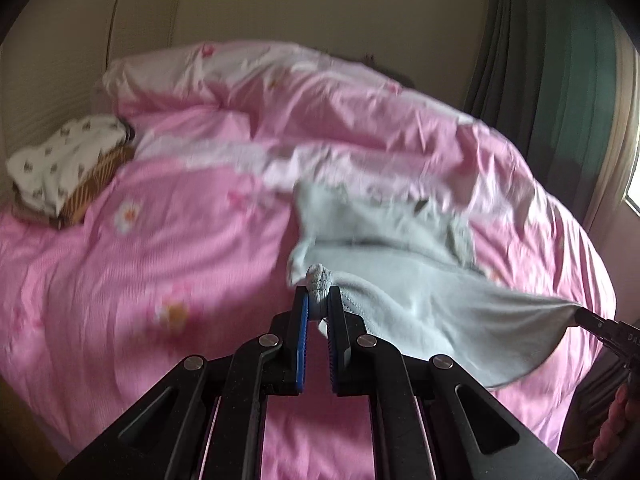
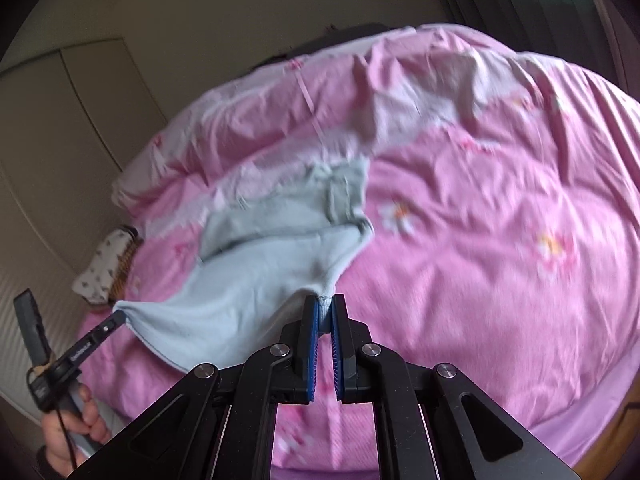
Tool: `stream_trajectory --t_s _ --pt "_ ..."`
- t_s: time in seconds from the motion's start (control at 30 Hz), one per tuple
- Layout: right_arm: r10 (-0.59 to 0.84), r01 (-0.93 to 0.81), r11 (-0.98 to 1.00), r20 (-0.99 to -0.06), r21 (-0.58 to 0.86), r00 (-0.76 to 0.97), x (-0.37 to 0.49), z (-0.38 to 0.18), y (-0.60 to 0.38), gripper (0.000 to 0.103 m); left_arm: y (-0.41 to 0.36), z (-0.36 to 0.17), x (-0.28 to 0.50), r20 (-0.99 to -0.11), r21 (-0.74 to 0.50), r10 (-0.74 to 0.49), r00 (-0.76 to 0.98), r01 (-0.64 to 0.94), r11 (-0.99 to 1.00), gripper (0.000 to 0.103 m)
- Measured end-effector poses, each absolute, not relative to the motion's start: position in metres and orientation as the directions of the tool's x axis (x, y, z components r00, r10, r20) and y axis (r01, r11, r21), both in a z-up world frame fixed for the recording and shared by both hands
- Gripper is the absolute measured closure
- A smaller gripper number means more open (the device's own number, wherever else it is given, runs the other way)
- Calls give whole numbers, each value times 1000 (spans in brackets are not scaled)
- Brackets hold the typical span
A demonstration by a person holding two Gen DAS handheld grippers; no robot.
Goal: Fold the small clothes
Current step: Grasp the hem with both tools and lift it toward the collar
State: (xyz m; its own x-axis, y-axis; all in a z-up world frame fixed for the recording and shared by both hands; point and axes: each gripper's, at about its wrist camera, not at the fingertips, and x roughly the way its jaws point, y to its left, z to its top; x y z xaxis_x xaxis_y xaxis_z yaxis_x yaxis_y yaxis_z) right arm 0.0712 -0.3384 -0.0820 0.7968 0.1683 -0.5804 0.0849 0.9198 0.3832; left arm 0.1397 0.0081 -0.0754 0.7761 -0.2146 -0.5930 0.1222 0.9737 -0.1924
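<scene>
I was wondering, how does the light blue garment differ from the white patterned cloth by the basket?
The light blue garment is plain and stretched between the left tool and right tool; the white patterned cloth is dotted with small dark motifs, ungripped, draped over a wicker basket. Both are above the pink duvet.

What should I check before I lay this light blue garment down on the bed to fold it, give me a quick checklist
1. Left gripper shut on a corner of the light blue garment: ok.
2. Right gripper shut on the other corner: ok.
3. Edge between the grippers pulled flat: not ok, it sags.
4. Far end of the garment spread out: not ok, bunched on the pink duvet.
5. Duvet smooth where it lands: not ok, rumpled.
6. Garment right side up: cannot tell, blurred.
</scene>
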Motion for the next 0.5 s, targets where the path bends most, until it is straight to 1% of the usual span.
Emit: stream_trajectory --t_s 0.1,0.27,0.4,0.5 --pt "157 92 913 -550 398 821 88 -67 -347 96 4 -57 162 -559 -194 -212 801 122 973 93" --pt "135 113 901 -516 419 846 129 -48 -360 96 -3 -43 207 -519 -224 -218 826 115 968 93" --pt "117 134 892 -506 432 854 174 -42 -368 96 -4 -42 250 -501 -245 -200 842 83 966 93" --pt "106 147 891 -512 429 853 208 -44 -370 96 -5 -51 289 -509 -261 -183 841 52 964 93"
